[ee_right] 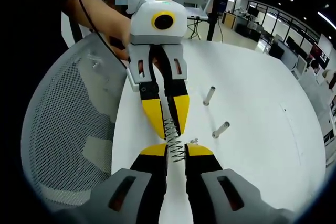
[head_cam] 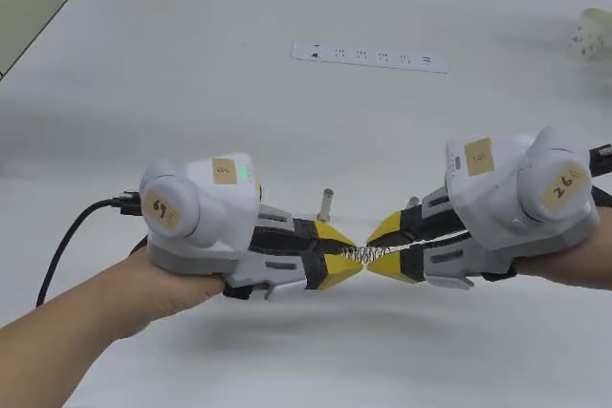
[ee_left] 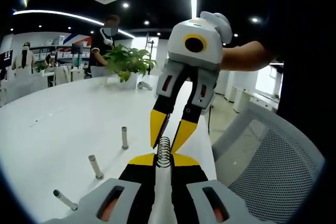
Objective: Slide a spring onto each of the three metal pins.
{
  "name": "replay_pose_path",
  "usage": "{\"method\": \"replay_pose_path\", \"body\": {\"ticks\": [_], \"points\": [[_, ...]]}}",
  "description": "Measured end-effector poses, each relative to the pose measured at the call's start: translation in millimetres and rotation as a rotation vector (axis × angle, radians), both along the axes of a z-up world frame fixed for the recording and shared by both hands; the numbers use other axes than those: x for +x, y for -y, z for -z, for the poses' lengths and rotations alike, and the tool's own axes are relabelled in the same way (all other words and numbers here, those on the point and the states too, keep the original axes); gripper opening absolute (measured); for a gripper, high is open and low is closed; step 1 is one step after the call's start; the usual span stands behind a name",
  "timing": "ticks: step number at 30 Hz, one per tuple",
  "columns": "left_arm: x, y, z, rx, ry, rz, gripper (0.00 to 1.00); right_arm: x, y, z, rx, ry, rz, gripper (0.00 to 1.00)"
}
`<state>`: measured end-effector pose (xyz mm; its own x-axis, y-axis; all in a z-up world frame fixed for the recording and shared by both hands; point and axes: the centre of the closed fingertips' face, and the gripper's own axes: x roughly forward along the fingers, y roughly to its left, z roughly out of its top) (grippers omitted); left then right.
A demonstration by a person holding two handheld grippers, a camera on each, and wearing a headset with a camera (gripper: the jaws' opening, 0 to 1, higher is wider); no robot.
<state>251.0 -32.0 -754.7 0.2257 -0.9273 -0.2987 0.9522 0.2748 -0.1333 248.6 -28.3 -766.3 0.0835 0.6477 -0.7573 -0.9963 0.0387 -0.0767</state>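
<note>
White tabletop [head_cam: 191, 93] stretches away under both hands, with a pale power strip [head_cam: 369, 56] lying well back on it. Held above the near edge, the left claw [head_cam: 346, 257] and the right claw [head_cam: 380, 253] point tip to tip, almost meeting. Each is closed down to a sliver. A metal pin [head_cam: 326, 204] stands upright on the tabletop just behind the claw tips. The spring [head_cam: 366, 255] bridges the little gap in the air, one end pinched in each claw's yellow tips, clear of the pin.
</note>
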Motion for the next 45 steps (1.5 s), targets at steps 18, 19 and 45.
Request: {"method": "replay_pose_path", "body": {"ticks": [18,19,45], "points": [[-1.8,-2.5,-0.9,0.007,-0.005,0.007,0.02,1.1,9.2,5.9,-0.001,-0.001,0.009,0.1],[-1.8,-2.7,-0.8,0.009,-0.006,0.008,0.02,0.9,8.0,4.2,0.011,0.002,0.005,0.09],[-2.4,-7.9,3.6,0.025,-0.019,0.004,0.02,-2.8,-3.4,-26.9,0.087,0.013,-0.044,0.08]]}}
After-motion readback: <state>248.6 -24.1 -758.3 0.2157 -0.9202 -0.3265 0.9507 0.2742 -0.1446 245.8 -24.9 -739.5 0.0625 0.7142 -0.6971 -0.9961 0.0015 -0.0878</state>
